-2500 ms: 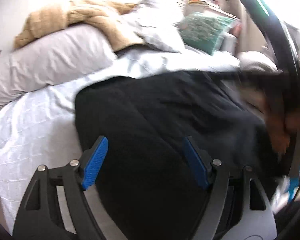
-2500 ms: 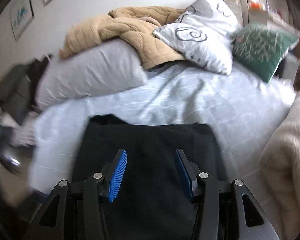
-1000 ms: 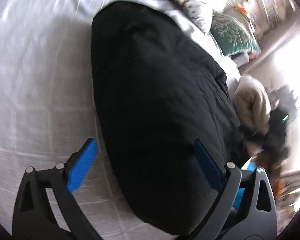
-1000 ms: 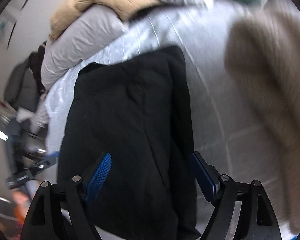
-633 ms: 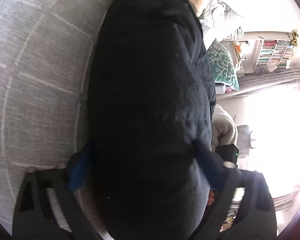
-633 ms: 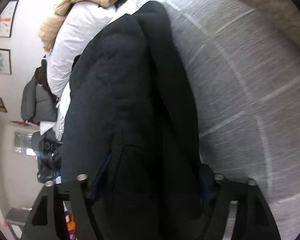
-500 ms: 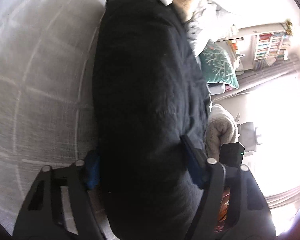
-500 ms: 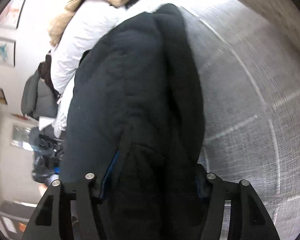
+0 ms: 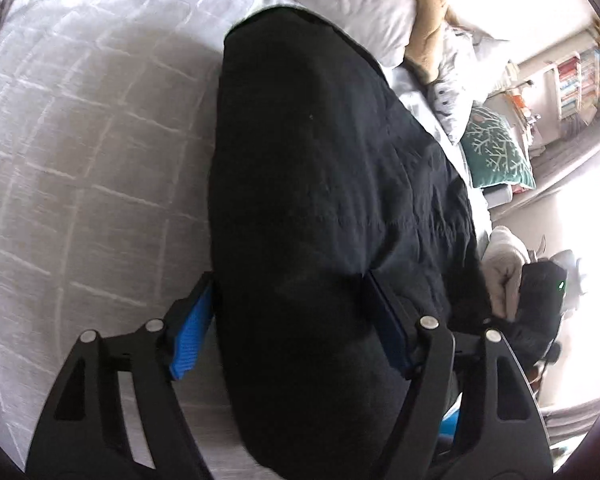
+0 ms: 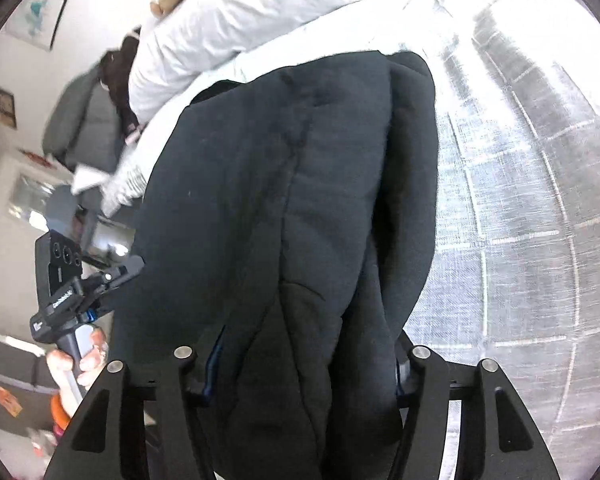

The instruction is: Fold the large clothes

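Gripping folded black coat point(image 9: 320, 200) on bed point(image 9: 80, 160), your left hand-held gripper point(image 9: 288, 324) and right hand-held gripper point(image 10: 304, 364) pinched it, jaws easing apart.

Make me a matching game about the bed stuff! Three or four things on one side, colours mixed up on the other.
Things:
1. folded garment
2. bedspread
3. coral-pattern cushion
4. blanket on the pillows

Colours:
A. teal
B. tan
C. black
D. pale grey with white grid lines

Pairs: 1-C, 2-D, 3-A, 4-B
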The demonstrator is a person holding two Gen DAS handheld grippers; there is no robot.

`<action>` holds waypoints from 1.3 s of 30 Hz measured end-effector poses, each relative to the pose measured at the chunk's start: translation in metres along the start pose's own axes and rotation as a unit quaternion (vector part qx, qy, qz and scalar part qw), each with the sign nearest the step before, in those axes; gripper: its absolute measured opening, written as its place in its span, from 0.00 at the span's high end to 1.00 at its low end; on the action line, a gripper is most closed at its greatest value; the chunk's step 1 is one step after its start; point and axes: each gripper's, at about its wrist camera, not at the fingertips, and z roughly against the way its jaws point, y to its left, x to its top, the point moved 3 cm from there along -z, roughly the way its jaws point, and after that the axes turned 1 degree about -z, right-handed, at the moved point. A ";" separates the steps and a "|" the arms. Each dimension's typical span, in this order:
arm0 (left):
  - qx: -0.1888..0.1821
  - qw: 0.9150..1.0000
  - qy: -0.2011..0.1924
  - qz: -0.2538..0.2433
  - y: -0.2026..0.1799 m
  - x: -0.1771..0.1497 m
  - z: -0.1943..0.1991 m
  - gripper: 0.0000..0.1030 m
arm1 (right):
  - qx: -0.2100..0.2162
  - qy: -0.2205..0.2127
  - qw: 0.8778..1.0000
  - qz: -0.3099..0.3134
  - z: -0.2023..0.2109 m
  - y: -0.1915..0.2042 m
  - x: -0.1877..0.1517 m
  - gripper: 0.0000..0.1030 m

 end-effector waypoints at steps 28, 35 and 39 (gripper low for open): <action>0.020 0.983 -0.003 -0.184 -0.068 -0.080 0.006 0.92 | -0.088 -0.018 0.995 0.031 0.011 -0.017 -0.077 0.95; 0.118 0.966 -0.060 -0.221 -0.114 -0.100 0.038 0.28 | -0.138 -0.072 0.985 0.079 0.062 0.024 -0.104 0.52; 0.159 0.964 -0.059 -0.206 -0.122 -0.110 0.048 0.22 | -0.172 -0.101 0.975 0.096 0.079 0.043 -0.123 0.44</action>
